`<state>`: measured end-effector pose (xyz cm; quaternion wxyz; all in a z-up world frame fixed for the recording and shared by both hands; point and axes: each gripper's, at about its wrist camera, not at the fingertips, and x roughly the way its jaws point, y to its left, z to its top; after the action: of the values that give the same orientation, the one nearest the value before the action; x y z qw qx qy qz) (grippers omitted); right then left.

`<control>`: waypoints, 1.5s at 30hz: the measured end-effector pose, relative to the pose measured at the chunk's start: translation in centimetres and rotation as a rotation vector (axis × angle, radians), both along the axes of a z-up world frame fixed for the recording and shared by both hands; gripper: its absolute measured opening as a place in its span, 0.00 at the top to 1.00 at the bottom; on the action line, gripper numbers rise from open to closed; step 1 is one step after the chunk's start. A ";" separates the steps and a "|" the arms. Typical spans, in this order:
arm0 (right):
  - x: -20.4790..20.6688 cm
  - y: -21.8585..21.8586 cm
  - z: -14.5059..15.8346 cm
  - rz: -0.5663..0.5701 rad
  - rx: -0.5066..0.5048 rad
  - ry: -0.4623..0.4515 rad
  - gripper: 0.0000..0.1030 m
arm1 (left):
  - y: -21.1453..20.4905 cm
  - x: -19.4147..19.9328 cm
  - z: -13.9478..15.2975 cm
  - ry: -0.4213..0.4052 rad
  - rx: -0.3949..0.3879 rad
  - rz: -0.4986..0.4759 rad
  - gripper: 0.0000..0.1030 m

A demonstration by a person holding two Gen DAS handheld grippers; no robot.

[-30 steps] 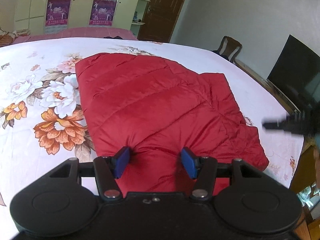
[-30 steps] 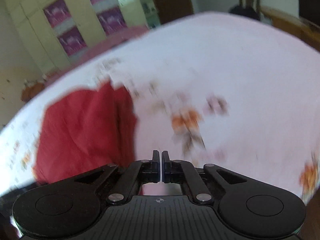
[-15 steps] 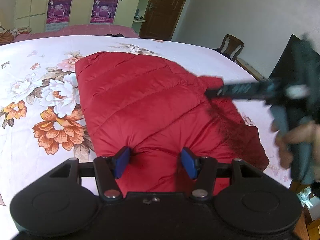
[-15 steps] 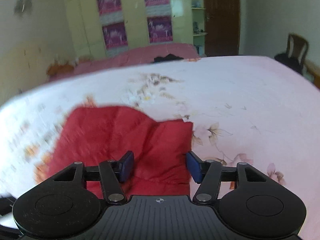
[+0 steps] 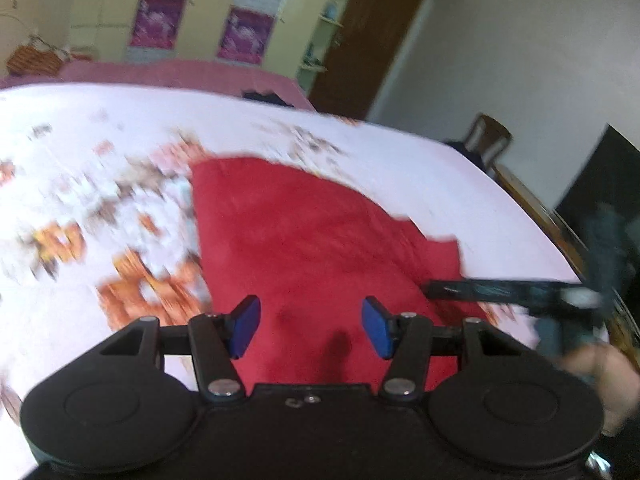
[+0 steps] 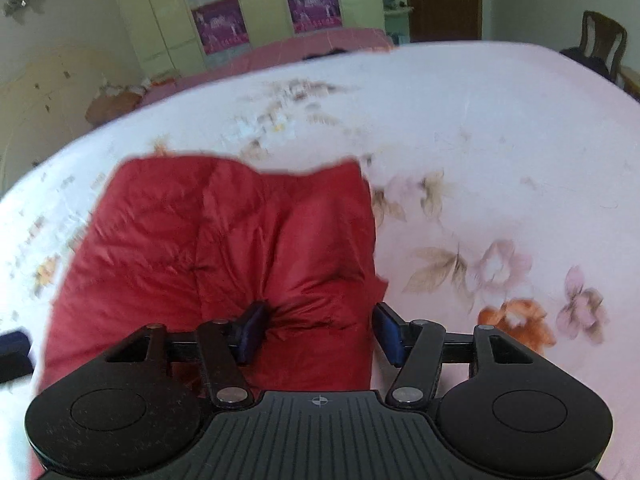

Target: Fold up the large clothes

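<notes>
A red puffy jacket (image 5: 312,240) lies flat on the flowered bed sheet (image 5: 100,152). My left gripper (image 5: 311,329) is open, its blue pads astride the jacket's near edge; the blur hides whether they touch it. My right gripper (image 6: 320,332) is open over the jacket's right part (image 6: 288,240). Its left pad (image 6: 252,328) digs into the fabric, and creases spread from it. The right pad sits at the jacket's edge. In the left wrist view a hand (image 5: 600,372) holds the right gripper, whose dark finger (image 5: 500,292) reaches in from the right.
The bed sheet (image 6: 480,140) stretches wide around the jacket. A wooden chair (image 6: 600,40) and a dark screen (image 5: 600,184) stand past the bed's right side. Cupboards with purple posters (image 6: 312,0) and a brown door (image 5: 368,40) line the far wall.
My right gripper went from shut to open, swung over the bed and came down onto the jacket's right part. My left gripper rose a little and tilted, jaws unchanged.
</notes>
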<state>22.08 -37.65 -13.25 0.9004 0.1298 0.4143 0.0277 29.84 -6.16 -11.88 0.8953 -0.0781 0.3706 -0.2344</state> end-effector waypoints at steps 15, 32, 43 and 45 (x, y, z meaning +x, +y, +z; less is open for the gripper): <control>7.2 3.3 1.1 0.096 -0.099 -0.092 0.43 | -2.7 8.0 -1.9 0.011 0.052 0.102 0.47; 8.9 1.6 -4.5 0.046 -0.123 0.018 0.43 | -4.9 9.2 -4.2 0.080 0.144 0.100 0.47; 8.6 0.9 -3.4 0.044 -0.069 0.030 0.43 | -4.8 9.1 -3.7 0.089 0.147 0.118 0.46; 7.8 0.5 -2.2 0.040 -0.040 0.013 0.43 | -4.4 8.8 -3.0 0.092 0.134 0.123 0.41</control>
<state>29.87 -37.16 -15.48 0.8994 0.1035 0.4231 0.0363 38.60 -10.51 -14.90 0.8934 -0.0515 0.4204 -0.1500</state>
